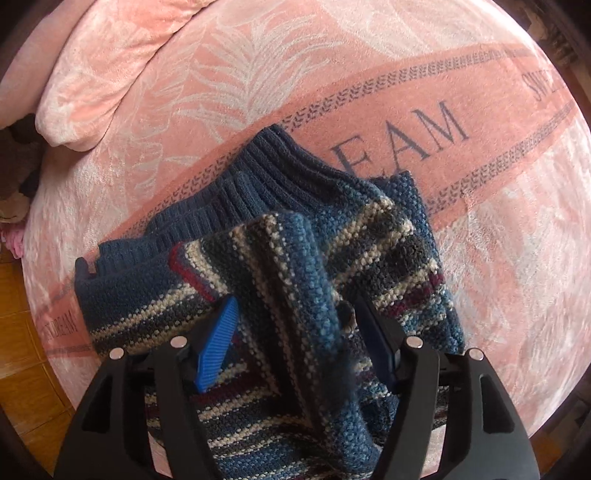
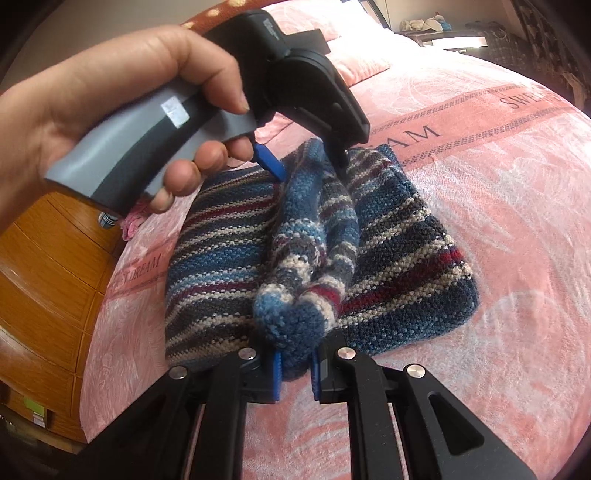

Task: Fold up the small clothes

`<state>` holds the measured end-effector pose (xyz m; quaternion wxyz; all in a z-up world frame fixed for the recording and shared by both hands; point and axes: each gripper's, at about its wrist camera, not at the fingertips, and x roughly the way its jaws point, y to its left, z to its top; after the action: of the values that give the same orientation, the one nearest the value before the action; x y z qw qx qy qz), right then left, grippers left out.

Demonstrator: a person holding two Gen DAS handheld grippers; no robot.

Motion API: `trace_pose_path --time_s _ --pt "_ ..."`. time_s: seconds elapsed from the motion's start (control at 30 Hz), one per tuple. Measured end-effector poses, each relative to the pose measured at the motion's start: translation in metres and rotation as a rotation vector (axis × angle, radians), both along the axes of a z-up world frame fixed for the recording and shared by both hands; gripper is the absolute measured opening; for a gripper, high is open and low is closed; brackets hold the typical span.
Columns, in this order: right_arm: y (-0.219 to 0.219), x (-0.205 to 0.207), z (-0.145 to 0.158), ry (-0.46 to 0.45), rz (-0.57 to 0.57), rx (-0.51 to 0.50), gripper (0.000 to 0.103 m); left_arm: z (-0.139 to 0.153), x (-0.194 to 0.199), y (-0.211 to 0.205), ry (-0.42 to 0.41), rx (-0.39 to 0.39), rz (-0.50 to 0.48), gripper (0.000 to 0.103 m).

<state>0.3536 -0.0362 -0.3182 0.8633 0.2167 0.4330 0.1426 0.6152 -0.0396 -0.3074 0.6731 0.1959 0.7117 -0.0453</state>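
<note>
A striped knit sweater [image 1: 391,236] in blue, cream and dark red lies on a pink blanket [image 1: 332,74], its ribbed navy hem [image 1: 266,184] at the far side. A raised ridge of the sweater [image 2: 314,229] runs between both grippers. My left gripper [image 1: 293,306] stands open, its blue fingers [image 1: 218,343] straddling the ridge's far end without pressing it. In the right wrist view a hand [image 2: 96,96] holds that left gripper [image 2: 308,166] above the sweater. My right gripper [image 2: 295,369] is shut on the bunched near end of the ridge [image 2: 291,325].
The blanket [image 2: 480,184] covers a bed and carries grey lettering. A pink pillow [image 1: 103,66] lies at the far left. A wooden cabinet [image 2: 48,266] stands beside the bed's left edge. Clutter sits on furniture [image 2: 436,26] beyond the bed.
</note>
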Motion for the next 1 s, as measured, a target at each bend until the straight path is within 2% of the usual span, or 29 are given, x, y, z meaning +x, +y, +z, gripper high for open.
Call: trace_pose_path --time_s 0.07,0.13,0.2,0.3,0.43,0.6,0.73,1.0 --pt "-0.002 0.000 -0.002 0.002 0.007 0.013 0.011 -0.006 0.002 -0.004 0.007 0.054 0.011 0.067" --pt "-0.007 -0.001 -0.004 0.008 0.010 0.021 0.011 -0.008 0.003 -0.003 0.003 0.102 0.035 0.048" --pt "-0.010 0.000 -0.007 0.021 0.010 0.038 0.011 -0.005 0.004 0.002 -0.001 0.105 0.046 0.031" --pt "-0.011 0.001 -0.005 0.015 0.011 0.051 0.011 0.002 0.007 0.010 -0.013 0.062 0.078 0.021" --pt "-0.014 -0.002 -0.002 -0.005 -0.012 0.063 0.011 0.023 0.007 0.027 -0.064 -0.052 0.138 0.018" --pt "-0.025 -0.012 0.014 -0.096 -0.068 0.084 0.011 0.057 0.006 0.026 -0.130 -0.173 0.134 0.017" --pt "-0.039 -0.015 0.018 -0.121 -0.127 0.103 0.011 0.068 0.007 0.012 -0.144 -0.204 0.115 0.017" --pt "-0.057 -0.011 0.002 -0.039 -0.201 0.127 0.011 0.040 0.006 -0.008 -0.127 -0.209 0.098 0.017"
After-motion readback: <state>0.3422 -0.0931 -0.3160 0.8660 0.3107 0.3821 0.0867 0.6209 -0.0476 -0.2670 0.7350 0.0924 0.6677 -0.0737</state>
